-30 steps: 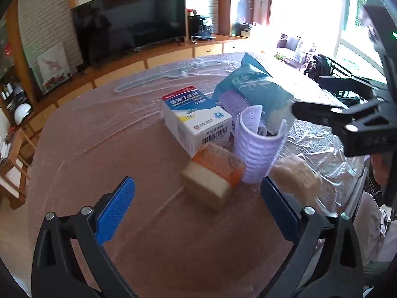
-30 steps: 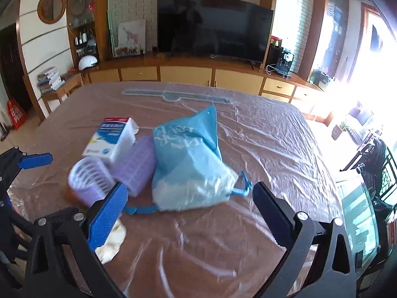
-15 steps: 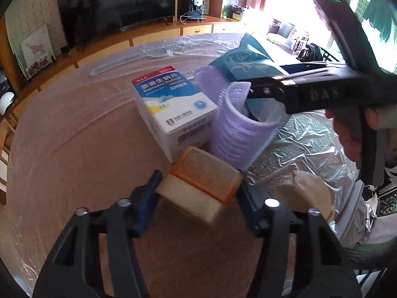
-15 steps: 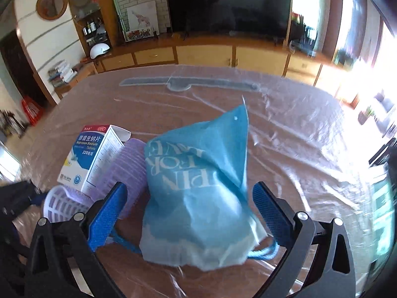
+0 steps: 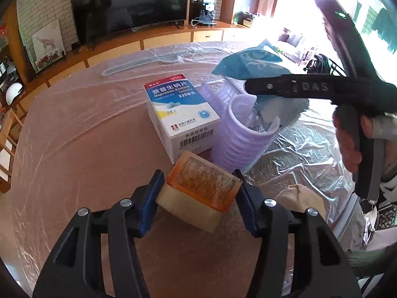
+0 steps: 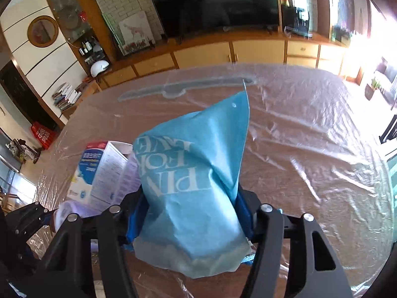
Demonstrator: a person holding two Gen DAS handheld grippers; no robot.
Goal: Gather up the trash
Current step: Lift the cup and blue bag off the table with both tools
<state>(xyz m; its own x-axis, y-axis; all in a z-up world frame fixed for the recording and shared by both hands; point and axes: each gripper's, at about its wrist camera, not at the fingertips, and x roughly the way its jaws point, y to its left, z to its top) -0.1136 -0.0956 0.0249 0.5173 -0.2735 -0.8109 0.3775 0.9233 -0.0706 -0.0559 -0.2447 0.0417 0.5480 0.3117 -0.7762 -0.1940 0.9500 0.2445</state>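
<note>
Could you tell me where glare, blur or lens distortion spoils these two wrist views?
Left wrist view: the window at upper right is blown out white, the plastic table cover glints, and straight cabinet lines bow. Right wrist view: sunlight washes out the right edge; the blue bag stays sharp, and the corners vignette black.

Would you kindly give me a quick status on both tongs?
Left tongs shut on sponge. Right tongs, jaws just closed, shut on blue bag. Medicine box and purple cup close behind sponge.
</note>
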